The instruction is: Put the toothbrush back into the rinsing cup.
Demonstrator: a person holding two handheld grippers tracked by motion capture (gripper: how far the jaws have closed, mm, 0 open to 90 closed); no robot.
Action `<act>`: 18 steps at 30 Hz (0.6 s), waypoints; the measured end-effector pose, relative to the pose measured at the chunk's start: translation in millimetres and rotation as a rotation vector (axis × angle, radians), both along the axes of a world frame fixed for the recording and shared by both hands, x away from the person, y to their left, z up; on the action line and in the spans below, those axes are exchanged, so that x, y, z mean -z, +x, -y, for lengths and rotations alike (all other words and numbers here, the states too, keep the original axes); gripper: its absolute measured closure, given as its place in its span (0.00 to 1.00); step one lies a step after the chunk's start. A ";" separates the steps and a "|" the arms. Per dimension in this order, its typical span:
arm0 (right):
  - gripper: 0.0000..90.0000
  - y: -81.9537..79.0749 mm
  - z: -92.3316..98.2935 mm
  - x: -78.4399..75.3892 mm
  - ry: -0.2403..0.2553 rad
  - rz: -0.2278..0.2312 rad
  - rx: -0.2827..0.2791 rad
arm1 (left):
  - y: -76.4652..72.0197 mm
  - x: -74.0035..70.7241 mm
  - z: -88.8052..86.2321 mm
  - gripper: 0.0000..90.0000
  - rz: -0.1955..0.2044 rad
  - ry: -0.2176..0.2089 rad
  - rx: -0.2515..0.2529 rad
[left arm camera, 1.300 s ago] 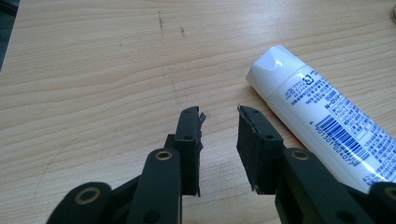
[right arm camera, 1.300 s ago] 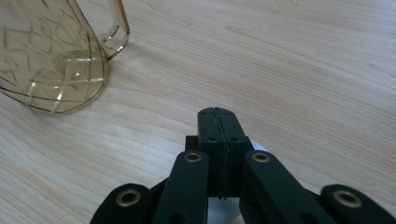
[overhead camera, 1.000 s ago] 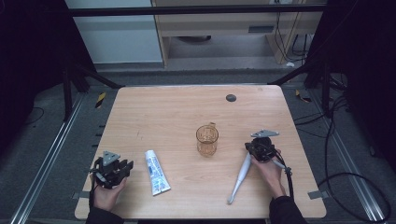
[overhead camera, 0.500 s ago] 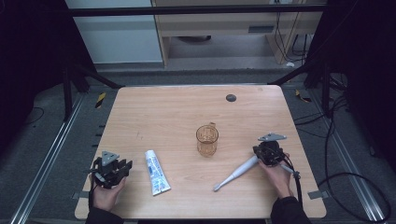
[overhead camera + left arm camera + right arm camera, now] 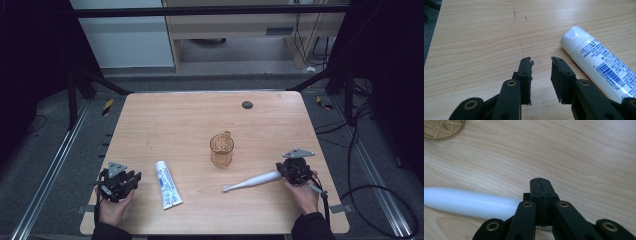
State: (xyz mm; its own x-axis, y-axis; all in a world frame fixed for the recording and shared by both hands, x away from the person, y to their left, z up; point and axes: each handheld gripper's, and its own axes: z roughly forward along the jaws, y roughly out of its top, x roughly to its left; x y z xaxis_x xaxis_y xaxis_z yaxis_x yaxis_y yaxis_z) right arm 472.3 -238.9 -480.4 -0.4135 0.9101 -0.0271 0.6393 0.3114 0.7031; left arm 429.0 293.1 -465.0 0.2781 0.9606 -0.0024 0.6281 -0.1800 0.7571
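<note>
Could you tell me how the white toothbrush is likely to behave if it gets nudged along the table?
The toothbrush looks rigid, so it would probably move as one piece. Its rounded handle lies flat on the smooth table, so it may roll or pivot rather than slide straight. It looks light, so a small push should shift it.

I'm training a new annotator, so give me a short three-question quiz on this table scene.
1. True or false: the left gripper has its jaws apart, with the toothpaste tube beside them, not between them.
2. Which lies nearest the right gripper? A: mug. B: toothbrush. C: toothpaste tube.
3. Fill in: the right gripper's jaws are ____.
Key: 1 true; 2 B; 3 shut.
</note>
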 end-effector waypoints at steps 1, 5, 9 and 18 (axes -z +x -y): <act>1.00 -1.5 0.1 -0.2 -0.001 -0.003 -0.001 | 0.0 0.0 -0.1 0.77 0.000 0.000 -0.001; 1.00 -5.9 0.6 -1.0 -0.003 -0.004 -0.006 | 0.0 -0.1 -0.5 0.76 -0.001 0.001 -0.002; 1.00 -14.2 2.6 -1.1 -0.007 -0.015 -0.015 | 0.0 -0.2 -1.1 0.76 0.003 0.001 -0.007; 1.00 -24.5 5.1 -1.5 -0.007 -0.024 -0.024 | 0.1 -0.2 -1.6 0.75 0.003 0.003 -0.011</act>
